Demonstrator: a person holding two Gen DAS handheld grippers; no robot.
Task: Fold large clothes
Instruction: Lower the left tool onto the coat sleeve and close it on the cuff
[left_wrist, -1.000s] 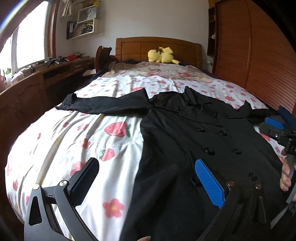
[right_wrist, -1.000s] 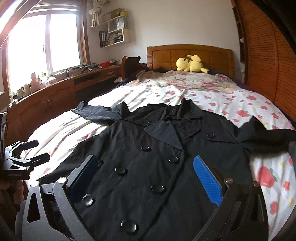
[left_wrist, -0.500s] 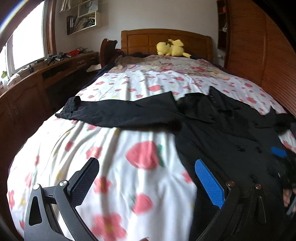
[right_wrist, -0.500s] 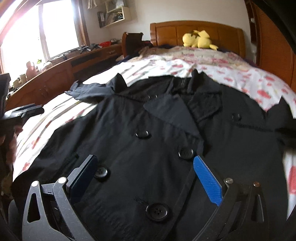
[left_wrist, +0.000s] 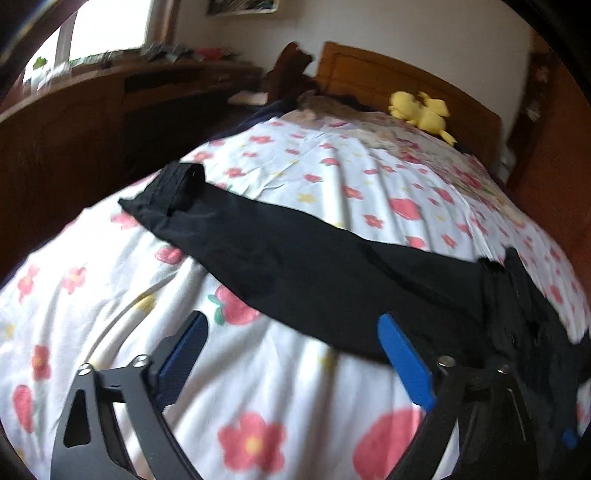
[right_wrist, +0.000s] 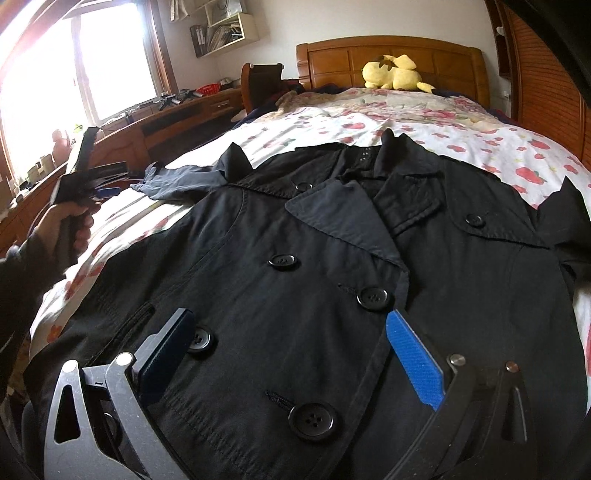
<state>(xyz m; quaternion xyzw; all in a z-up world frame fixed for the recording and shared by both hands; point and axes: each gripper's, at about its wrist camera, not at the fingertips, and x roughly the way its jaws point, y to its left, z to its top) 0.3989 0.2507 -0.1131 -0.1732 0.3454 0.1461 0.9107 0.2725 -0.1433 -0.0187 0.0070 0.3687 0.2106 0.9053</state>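
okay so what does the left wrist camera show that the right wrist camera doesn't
Left wrist only: the open left gripper above the floral sheet, near the coat's outstretched sleeve.

Right wrist only: the coat's buttoned front, lapels, and the open right gripper over it; also the person's left hand.

Both: the black coat, the yellow plush toy, the wooden headboard.

Left wrist: low, close over floral bedsheet (left_wrist: 280, 373), facing coat sleeve (left_wrist: 295, 254) and headboard (left_wrist: 373, 74). Right wrist: close above black coat (right_wrist: 332, 258) front, facing headboard too. Shared: sleeve, yellow plush (right_wrist: 395, 72), bedsheet, headboard. Left view blurred.
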